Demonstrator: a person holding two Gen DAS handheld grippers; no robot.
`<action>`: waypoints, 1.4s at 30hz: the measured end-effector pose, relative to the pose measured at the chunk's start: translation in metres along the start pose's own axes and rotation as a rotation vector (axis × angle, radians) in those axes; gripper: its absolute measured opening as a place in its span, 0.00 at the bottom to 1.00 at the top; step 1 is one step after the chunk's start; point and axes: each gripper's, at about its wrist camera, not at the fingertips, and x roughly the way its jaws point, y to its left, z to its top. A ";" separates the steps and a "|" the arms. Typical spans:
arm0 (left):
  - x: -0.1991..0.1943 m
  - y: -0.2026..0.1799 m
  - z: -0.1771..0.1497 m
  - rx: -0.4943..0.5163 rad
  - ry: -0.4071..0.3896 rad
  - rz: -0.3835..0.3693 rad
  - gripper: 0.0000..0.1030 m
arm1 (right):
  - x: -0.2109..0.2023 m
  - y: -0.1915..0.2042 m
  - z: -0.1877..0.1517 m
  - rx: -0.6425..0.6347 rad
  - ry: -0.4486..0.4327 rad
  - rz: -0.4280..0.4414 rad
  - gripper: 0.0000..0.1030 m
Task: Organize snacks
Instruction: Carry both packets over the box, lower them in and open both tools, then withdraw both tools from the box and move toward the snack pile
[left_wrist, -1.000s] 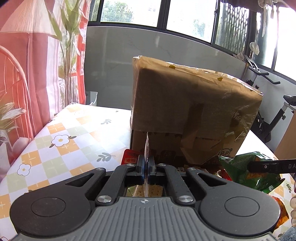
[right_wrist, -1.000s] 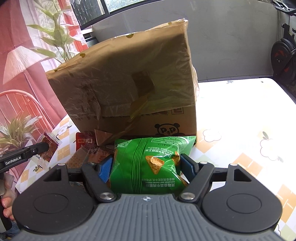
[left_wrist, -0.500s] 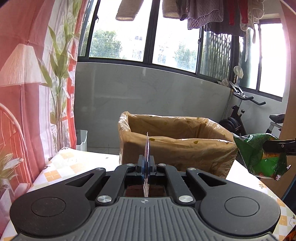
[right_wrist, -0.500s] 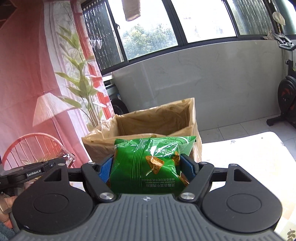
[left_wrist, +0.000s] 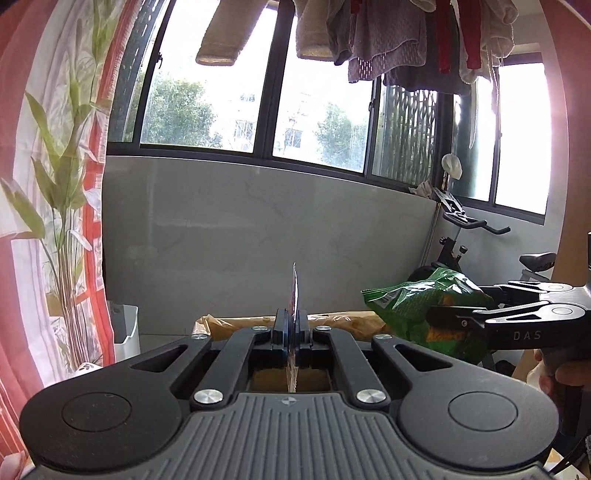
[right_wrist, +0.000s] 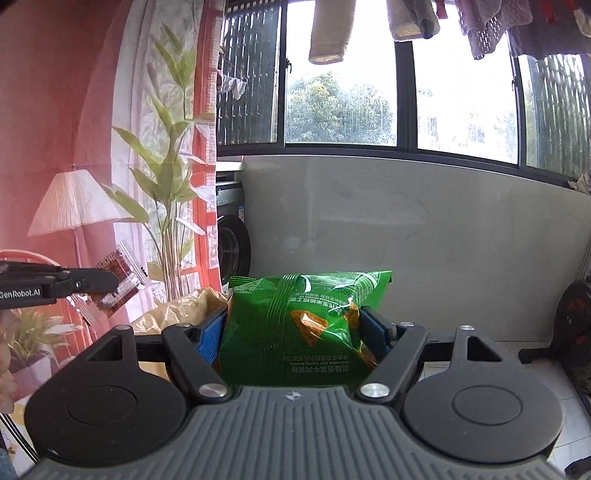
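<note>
Both raised: right gripper clamping chip bag.

I see open air ahead mid-frame; cardboard box rim low centre, green chip bag blocks right.

Green chip bag: glossy plastic film, crinkled, catching highlights. Small flat packet: thin shiny foil-like film, seen edge-on in the left view; in the right view clear film over a red-brown print. Right gripper: matt black plastic arms, bright metal screw heads, blue ribbed pads, grey ribbed matt housing. Left gripper: same matt black plastic and metal screws. Cardboard box rim: brown paperboard under wrinkled glossy tape. Far wall: smooth pale stone-look panel, faint sheen. Hanging laundry: soft rough towelling cloth. Left curtain: thin matt fabric.
</note>
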 end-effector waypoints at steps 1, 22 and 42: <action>0.011 -0.001 0.002 0.019 0.013 0.004 0.04 | 0.011 -0.001 0.002 -0.001 0.012 -0.003 0.74; 0.099 0.031 -0.014 -0.005 0.203 0.055 0.55 | 0.101 -0.019 -0.018 0.184 0.180 0.022 0.90; -0.026 0.049 -0.028 -0.062 0.158 0.072 0.76 | -0.036 0.008 -0.034 0.163 0.022 0.101 1.00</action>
